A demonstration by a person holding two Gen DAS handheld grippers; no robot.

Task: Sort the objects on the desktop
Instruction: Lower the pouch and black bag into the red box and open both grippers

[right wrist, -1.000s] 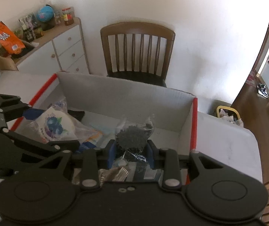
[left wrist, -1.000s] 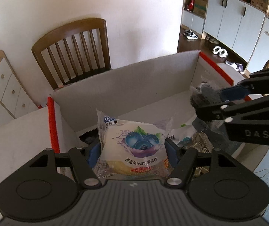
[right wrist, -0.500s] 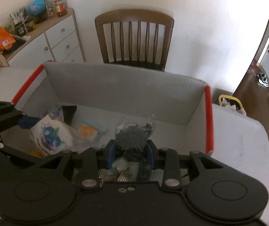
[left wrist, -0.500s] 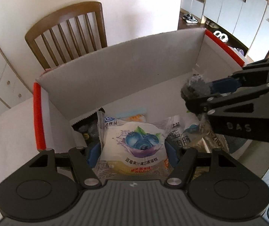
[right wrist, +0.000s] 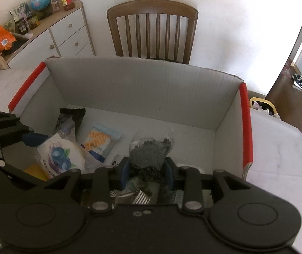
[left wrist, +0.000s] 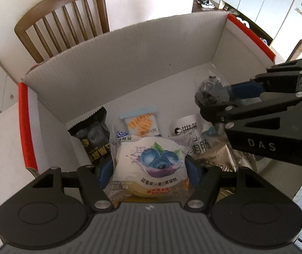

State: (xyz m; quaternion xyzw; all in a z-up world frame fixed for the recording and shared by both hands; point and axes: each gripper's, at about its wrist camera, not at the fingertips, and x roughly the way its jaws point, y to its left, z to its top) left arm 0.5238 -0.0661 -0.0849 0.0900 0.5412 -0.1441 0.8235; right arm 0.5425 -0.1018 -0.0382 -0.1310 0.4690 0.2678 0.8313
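My left gripper point(left wrist: 148, 171) is shut on a blueberry cake packet point(left wrist: 151, 167), white with a blue berry print, held over the near left part of a white cardboard box point(left wrist: 129, 63) with red-edged flaps. The same cake packet point(right wrist: 60, 158) shows at the left of the right wrist view. My right gripper point(right wrist: 146, 169) is shut on a clear bag of dark bits point(right wrist: 148, 154), held over the box's near right part; that dark bag point(left wrist: 212, 91) also shows at the right in the left wrist view, pinched by the right gripper point(left wrist: 218, 101).
On the box floor lie a black snack packet point(left wrist: 93, 137), an orange-and-blue biscuit packet point(left wrist: 140, 124), a white sausage packet point(left wrist: 191, 133) and silvery packets point(right wrist: 138, 196). A wooden chair point(right wrist: 153, 31) stands behind the box, a white drawer unit point(right wrist: 66, 33) at the left.
Both grippers have sunk and tipped down toward the box, each with its packet still held. More of the box floor and the packets lying on it has come into view.
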